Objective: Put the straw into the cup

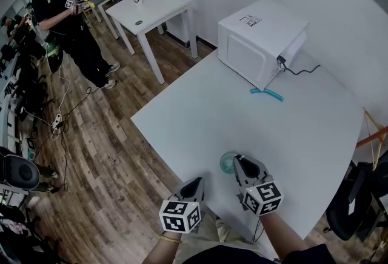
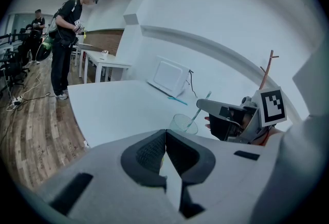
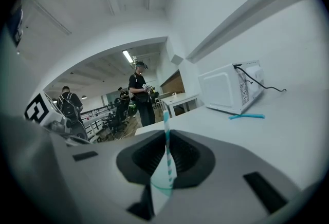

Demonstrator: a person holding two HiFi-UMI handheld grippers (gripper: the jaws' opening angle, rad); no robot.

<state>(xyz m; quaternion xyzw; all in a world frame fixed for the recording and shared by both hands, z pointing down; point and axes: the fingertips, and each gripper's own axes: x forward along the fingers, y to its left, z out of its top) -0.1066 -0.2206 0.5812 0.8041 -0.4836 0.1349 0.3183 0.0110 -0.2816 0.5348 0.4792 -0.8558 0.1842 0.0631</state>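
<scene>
Straw (image 3: 166, 135), striped teal and white, sat pinched between the closed pads of my right gripper (image 1: 239, 161), which clamped it partway along its length. Its long axis ran nearly upright, leaning a little: in the left gripper view the top end rose above the jaws, and the lower end slanted down past the rim into the clear cup (image 2: 183, 124). That cup stood upright on the white table (image 1: 200, 117), close to the near edge and right at my right gripper's tips, with the straw's lower end showing through its wall. I held the right gripper pointing forward and slightly down over the cup, its marker cube facing back toward me and my forearm trailing off the bottom of the head view. My left gripper (image 2: 165, 141) was just beside it to the left, apart from the cup, tilted down toward the table edge, its pads pressed together with nothing between them. Farther across the table a second teal straw (image 1: 267, 94) lay flat in front of a white microwave (image 1: 257, 45). Beyond the table, a person (image 1: 70, 14) in dark clothes stood on the wooden floor.
</scene>
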